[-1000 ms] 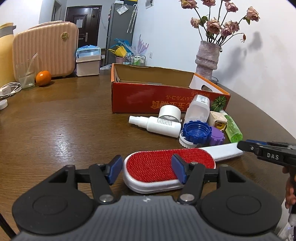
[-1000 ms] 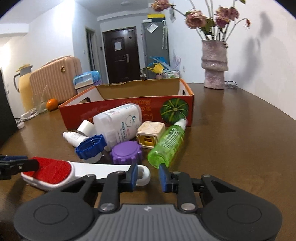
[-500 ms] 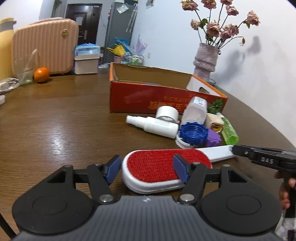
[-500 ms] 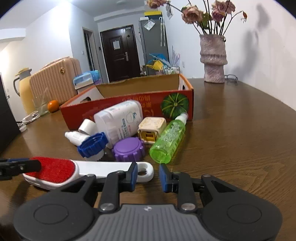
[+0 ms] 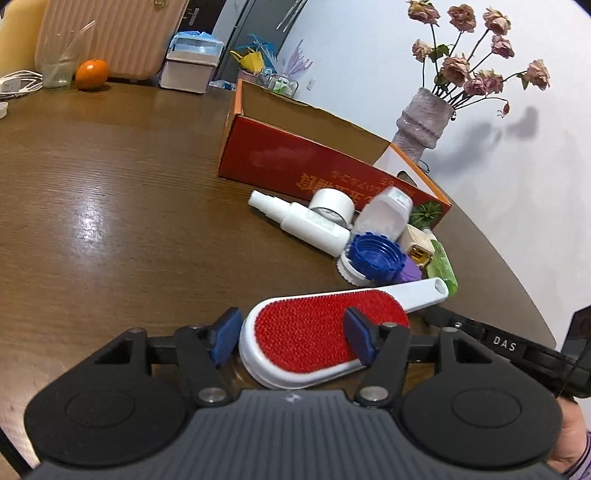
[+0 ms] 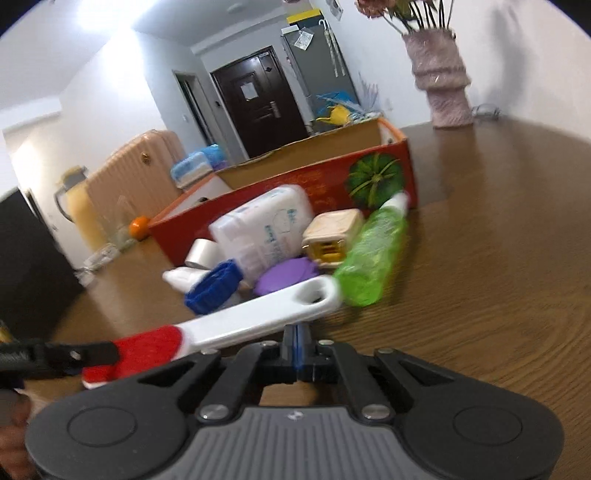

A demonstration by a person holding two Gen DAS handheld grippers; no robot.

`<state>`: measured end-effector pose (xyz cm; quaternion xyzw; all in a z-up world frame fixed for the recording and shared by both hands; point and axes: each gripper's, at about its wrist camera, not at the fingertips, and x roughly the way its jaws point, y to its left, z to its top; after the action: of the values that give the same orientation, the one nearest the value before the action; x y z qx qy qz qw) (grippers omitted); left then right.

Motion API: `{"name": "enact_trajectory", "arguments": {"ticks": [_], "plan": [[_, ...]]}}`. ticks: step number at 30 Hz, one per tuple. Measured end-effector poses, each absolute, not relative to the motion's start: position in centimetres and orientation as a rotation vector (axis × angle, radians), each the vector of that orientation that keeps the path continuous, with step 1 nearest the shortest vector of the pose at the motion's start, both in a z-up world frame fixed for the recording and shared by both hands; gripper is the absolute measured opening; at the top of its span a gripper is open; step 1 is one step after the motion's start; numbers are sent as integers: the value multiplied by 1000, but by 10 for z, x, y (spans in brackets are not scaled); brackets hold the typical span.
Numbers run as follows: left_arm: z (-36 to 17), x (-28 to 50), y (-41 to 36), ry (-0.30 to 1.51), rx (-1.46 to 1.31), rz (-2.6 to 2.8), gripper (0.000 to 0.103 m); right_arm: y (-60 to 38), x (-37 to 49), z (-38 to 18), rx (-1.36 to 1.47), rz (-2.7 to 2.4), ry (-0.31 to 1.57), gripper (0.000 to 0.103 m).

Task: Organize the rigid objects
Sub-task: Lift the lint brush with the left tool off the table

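Two grippers: both at the lint brush, one at each end
Lint brush (image 5: 325, 332): red bristle pad, white body — lies flat on the wooden table (image 5: 110, 221), handle pointing toward the pile of small items
Left gripper (image 5: 291, 341): blue pads flank the red head; jaws closing, the head between them; the left pad stands just off the white rim, the right pad lies over the bristles — a firm pinch is not evident
Right gripper (image 6: 296, 338): jaws fully closed, pads together just beneath the white handle, near its hole; whether any edge of the handle is caught there cannot be told
Pile: white spray bottle (image 5: 306, 223), tape roll (image 5: 332, 203), large white bottle (image 6: 266, 229), blue cap (image 5: 373, 254), purple lid (image 6: 288, 278), beige cube (image 6: 332, 232), green bottle (image 6: 373, 251) — clustered against the red box
Red cardboard box (image 5: 314, 166): open-topped, just behind the pile
Background: vase of dried roses (image 5: 421, 125), orange (image 5: 91, 74), pink suitcase (image 5: 110, 33)
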<state>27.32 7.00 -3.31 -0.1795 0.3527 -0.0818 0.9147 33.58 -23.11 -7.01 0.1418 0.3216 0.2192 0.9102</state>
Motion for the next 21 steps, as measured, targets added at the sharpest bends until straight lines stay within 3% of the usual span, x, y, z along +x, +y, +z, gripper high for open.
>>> {"name": "enact_trajectory", "arguments": {"ticks": [3,4,5,6,8,9,10,12,13,14,15,21], "plan": [[-32,266,66,726,-380,-162,59,-221,328,-67,262,454,661,1],[-32,265,66,720,-384,-134,61,-220,325,-66,258,442,655,2],[-32,263,68,716,-383,-97,71,-221,321,-63,255,431,647,4],[-31,259,69,712,-377,-66,77,-224,316,-58,249,412,626,12],[-30,254,73,700,-384,-52,83,-233,311,-50,238,364,582,36],[-29,251,74,701,-394,-52,83,-240,311,-47,242,351,566,57],[-27,249,74,703,-402,-57,83,-247,313,-44,253,343,556,58],[-26,247,69,695,-398,-69,83,-259,321,-40,293,350,555,52],[-26,249,66,698,-381,-66,82,-262,325,-41,315,364,558,42],[-28,251,62,707,-357,-56,72,-264,330,-41,332,378,568,36],[-31,254,59,707,-344,-45,72,-264,335,-43,337,387,577,29],[-33,264,66,683,-340,-39,70,-257,350,-58,336,364,616,25]]}}
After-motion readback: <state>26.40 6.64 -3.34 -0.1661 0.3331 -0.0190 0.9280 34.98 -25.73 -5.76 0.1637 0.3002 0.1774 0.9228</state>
